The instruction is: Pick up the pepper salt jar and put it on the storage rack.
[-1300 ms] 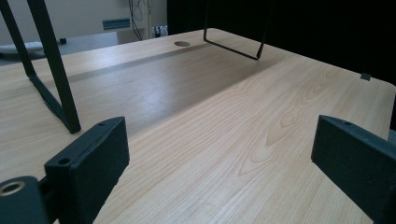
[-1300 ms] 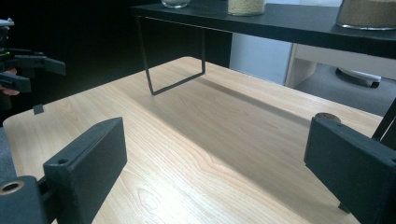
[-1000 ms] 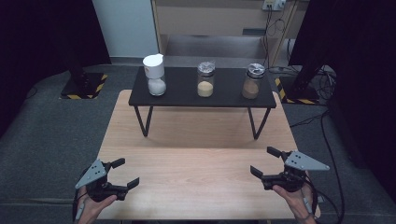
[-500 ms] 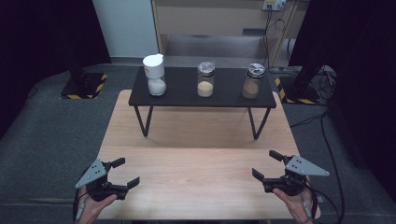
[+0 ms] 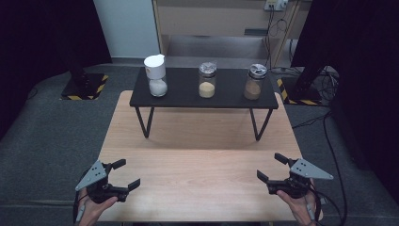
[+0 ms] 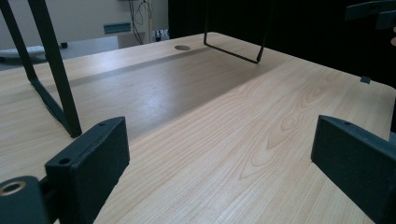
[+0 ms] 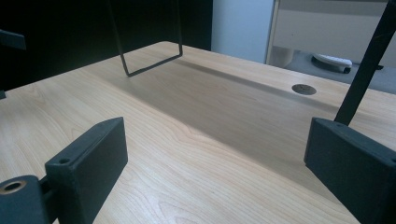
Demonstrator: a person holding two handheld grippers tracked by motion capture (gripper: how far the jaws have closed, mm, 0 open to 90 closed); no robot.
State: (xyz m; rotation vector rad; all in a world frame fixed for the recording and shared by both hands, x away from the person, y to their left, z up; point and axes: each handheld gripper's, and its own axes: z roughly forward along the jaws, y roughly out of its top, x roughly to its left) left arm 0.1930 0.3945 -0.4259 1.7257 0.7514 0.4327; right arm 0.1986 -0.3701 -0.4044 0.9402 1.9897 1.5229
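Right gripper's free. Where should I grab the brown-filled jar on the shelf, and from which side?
Take the brown-filled jar around its glass body, just below the metal lid, coming level from the front edge of the black shelf. It stands upright at the shelf's right end, apart from the middle jar, so the open right gripper should fit around it.

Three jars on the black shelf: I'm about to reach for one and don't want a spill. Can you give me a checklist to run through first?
1. Left gripper open, nothing between the jaws: ok.
2. Right gripper open, nothing between the jaws: ok.
3. White-lidded jar, middle jar and right jar upright on the black shelf: ok.
4. Wooden table bare between grippers and shelf: ok.
5. Lids screwed tight: cannot tell.
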